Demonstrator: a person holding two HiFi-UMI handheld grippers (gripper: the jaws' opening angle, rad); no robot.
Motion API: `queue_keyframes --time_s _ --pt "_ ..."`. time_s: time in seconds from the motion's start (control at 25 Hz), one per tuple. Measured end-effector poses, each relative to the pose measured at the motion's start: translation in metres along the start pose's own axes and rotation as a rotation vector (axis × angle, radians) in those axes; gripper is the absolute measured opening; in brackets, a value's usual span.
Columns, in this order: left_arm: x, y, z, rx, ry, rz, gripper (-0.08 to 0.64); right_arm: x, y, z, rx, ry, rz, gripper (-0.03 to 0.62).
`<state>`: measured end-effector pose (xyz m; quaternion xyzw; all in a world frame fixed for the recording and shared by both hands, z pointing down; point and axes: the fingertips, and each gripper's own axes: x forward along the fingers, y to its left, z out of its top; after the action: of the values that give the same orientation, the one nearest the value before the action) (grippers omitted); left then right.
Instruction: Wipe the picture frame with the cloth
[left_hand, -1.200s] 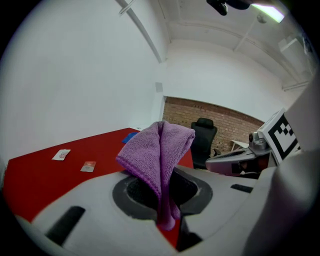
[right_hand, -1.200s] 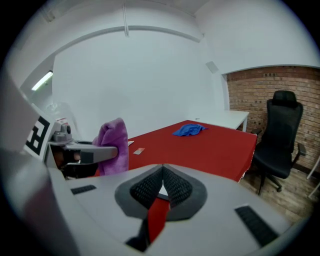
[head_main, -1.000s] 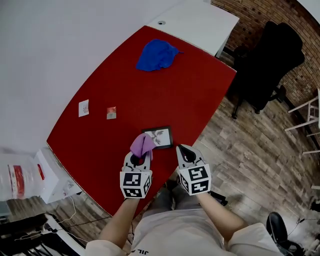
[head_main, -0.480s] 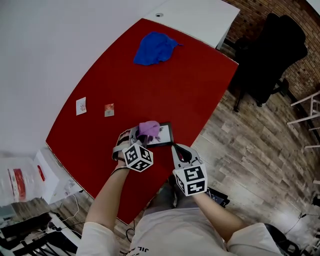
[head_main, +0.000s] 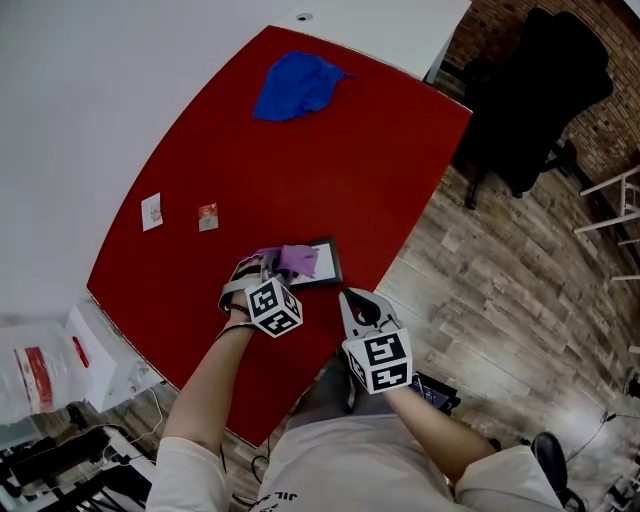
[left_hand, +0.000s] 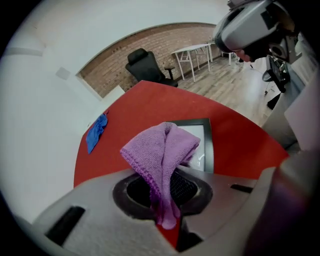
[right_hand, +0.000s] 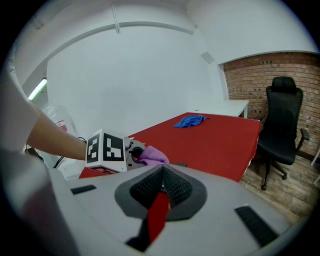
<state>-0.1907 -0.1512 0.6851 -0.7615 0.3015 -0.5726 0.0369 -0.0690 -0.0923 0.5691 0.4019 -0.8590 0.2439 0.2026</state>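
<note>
Fingers (left_hand: 184, 186) of the left gripper (left_hand: 166, 176) are clamped tight on the purple cloth (left_hand: 161, 149). A thin tail hangs down between the 2 pads and the bunched bulk stands out in front. Just beyond that bunch lies the picture frame (left_hand: 208, 142), flat on the red worktop (head_main: 300, 170). In the head view the cloth (head_main: 296, 260) covers the frame's (head_main: 328, 264) left part, so the wipe looks to be under way. Over to the right gripper (right_hand: 161, 172): its fingers (right_hand: 176, 186) are pressed together on nothing. It hovers near the worktop's front edge, just beside the frame but apart from it.

Here is the danger: nothing pins that frame. A firm stroke could drag it along, and it sits near the front edge with wooden floor below. The grip is on a narrow fold only, so a snag on the frame's border could pull the cloth free. Far back, a blue cloth (head_main: 296, 86) lies well out of play.
</note>
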Motion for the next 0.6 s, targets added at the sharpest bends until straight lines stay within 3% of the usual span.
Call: queue_keyframes --time_s 0.36,0.6 --pt "-0.023 -0.063 -0.009 0.06 -0.002 -0.074 0.063 0.004 0.004 0.0 -0.006 -0.005 0.018 0.005" --pt "-0.013 -0.03 -0.005 0.074 0.014 -0.046 0.063 -0.002 0.002 -0.006 -0.002 0.001 0.005 0.005"
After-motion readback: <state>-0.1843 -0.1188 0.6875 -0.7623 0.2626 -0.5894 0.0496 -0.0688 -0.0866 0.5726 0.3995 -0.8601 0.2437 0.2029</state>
